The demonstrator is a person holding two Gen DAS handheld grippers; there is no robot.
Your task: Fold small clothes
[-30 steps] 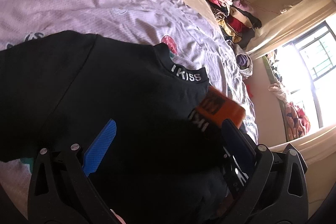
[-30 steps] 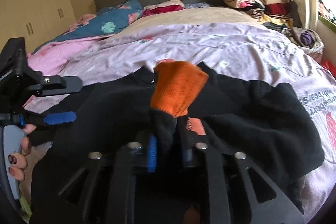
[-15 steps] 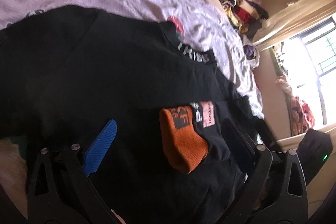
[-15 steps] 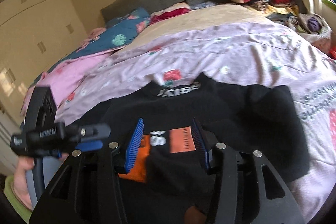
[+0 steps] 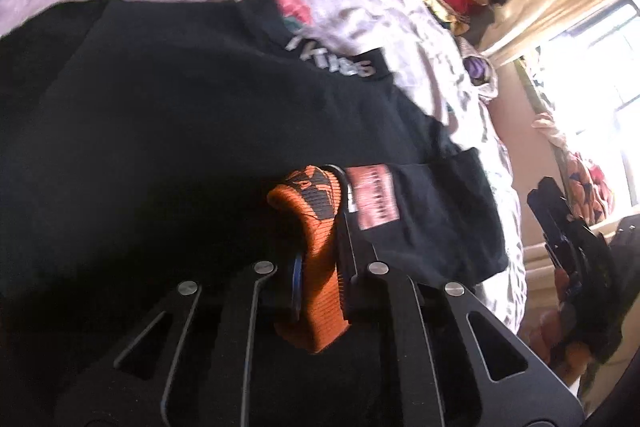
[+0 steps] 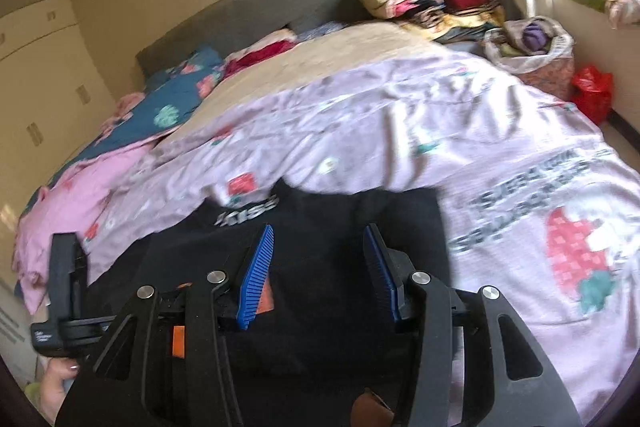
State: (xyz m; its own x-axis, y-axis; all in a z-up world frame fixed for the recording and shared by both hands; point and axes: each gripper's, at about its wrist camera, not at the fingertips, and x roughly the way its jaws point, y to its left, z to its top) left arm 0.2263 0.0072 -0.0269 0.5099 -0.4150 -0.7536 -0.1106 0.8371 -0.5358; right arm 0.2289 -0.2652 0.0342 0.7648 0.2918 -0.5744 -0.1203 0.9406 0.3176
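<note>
Left wrist: sock (image 5: 320, 259) between hand-held gripper (image 5: 318, 267) pads.

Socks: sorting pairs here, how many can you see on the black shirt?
1: an orange and black sock on the black shirt, pinched in the left gripper. A mate may be hidden beneath the fabric.

You can read "KISS" in white on the black garment's collar (image 5: 332, 61), at about 12 o'clock from your left gripper. The pink patch (image 5: 374, 197) and bedsheet print (image 6: 532, 203) are too blurred to read.
</note>
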